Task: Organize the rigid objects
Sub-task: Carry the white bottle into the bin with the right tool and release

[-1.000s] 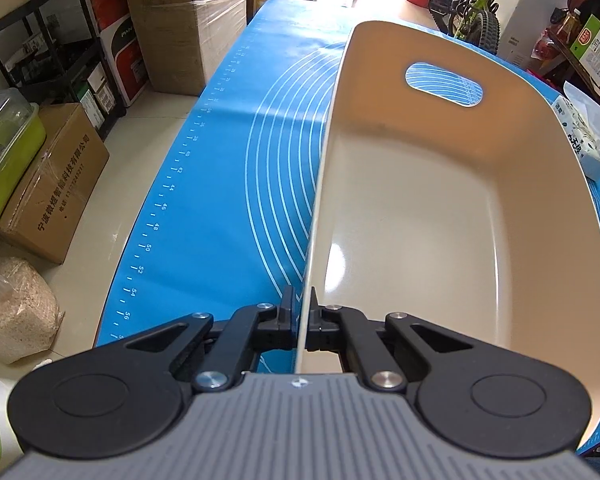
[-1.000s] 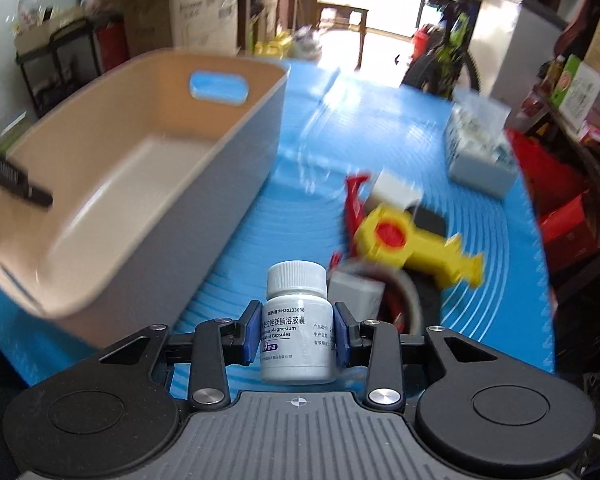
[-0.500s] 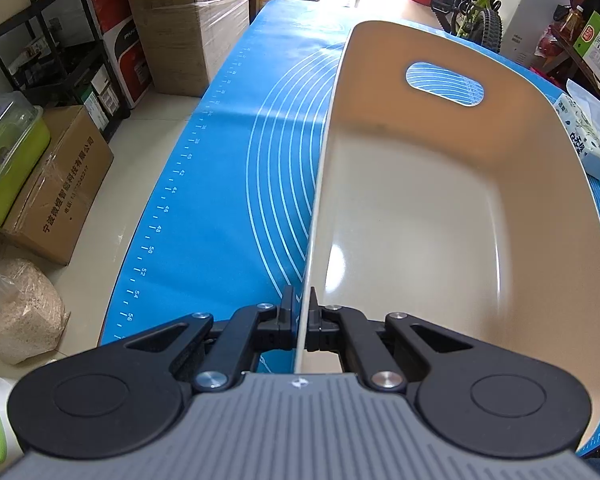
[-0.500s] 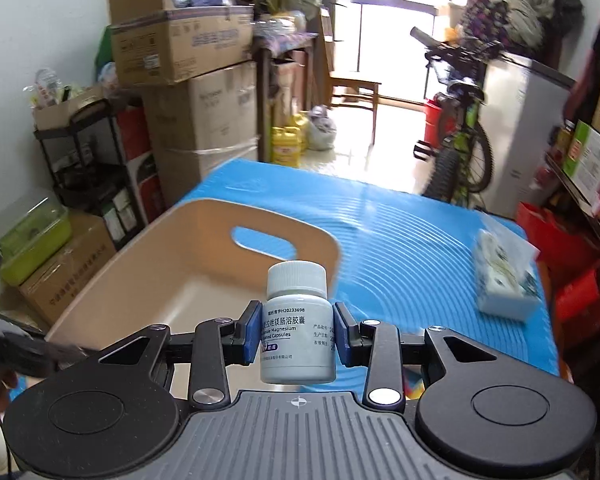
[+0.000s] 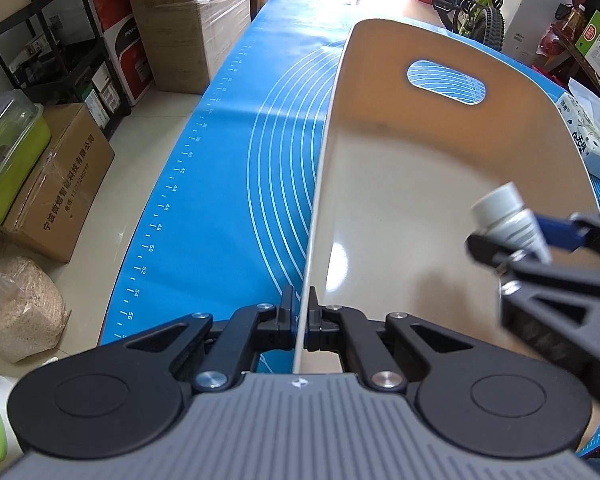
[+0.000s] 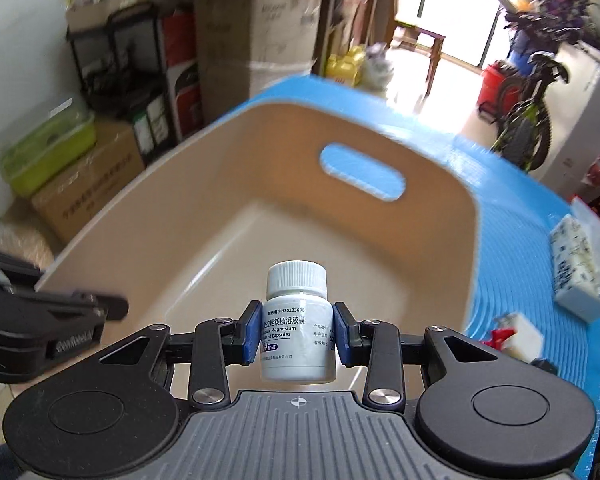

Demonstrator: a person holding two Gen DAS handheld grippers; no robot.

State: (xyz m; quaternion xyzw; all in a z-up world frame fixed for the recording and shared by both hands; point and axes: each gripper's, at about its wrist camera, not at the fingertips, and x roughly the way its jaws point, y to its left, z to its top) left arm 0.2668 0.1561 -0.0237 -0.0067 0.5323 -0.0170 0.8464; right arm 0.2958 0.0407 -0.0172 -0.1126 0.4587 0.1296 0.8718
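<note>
Standing on the floor at the far left, beside the worktop, are a black shelf rack (image 5: 56,44), a lime-green lidded box (image 5: 8,160) and a brown carton with printed characters (image 5: 60,184), with a clear bag of pale grain (image 5: 16,308) nearer the camera. Blue matting (image 5: 228,184) marked with white arcs and a ruler scale covers the worktop. On it sits a beige plastic bin (image 5: 420,184) with an oval handle cut-out in its far wall.

The left tongs (image 5: 300,320) are pressed together on the near part of the bin's left wall, one finger outside and one inside, the thin rim pinched between them. In the right wrist view the same tongs (image 6: 112,304) reach in from the left edge to the bin (image 6: 228,184).

Farther right, the right tongs (image 6: 298,334) pinch a white pill bottle (image 6: 298,340) by its labelled body, blue pads on either side, the ribbed cap upright above them. The bottle hangs in the air over the bin's open interior, touching neither floor nor walls. From the left wrist view it shows, blurred, as a white bottle (image 5: 508,216) held over the right part of the bin by the right tongs (image 5: 516,236).

On the matting to the right of the bin lie a wrapped tissue pack (image 6: 580,268) and, nearer, a small white and red item (image 6: 516,332), too blurred to identify.
</note>
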